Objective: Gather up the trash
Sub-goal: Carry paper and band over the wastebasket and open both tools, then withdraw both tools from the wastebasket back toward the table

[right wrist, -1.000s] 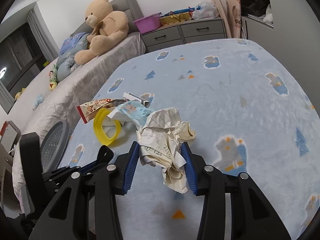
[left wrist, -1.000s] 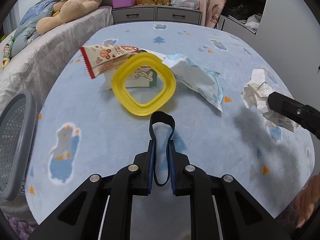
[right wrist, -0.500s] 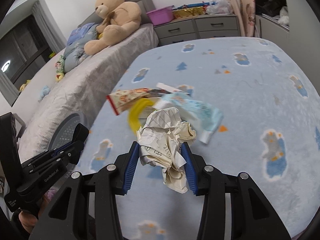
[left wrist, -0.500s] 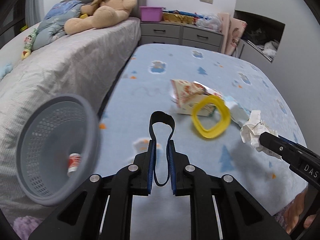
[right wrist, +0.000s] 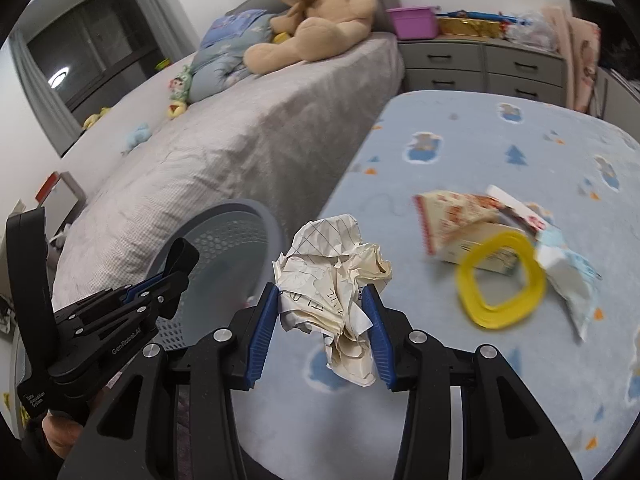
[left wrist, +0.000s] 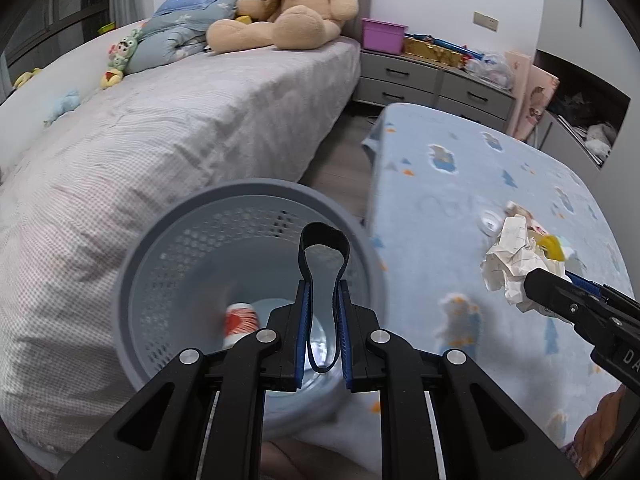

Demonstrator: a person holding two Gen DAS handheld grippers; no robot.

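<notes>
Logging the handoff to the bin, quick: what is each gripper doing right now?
Left gripper: closed on a black band loop, above the gray mesh basket.
Right gripper: closed on a crumpled paper ball.

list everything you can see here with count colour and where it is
basket: 1, grey-blue, on the floor between bed and blue blanket
red-and-white item: 1, at the bottom of the basket
black strap loop: 1, pinched in the left gripper over the basket
crumpled paper: 1, off-white, in the right gripper
yellow ring: 1, on the blue blanket
snack wrapper: 1, red and cream, behind the ring
pale blue packet: 1, right of the ring
teddy bear: 1, tan, on the bed
purple bin: 1, on the grey drawers
left gripper: black, blue pads
right gripper: black, blue pads
</notes>
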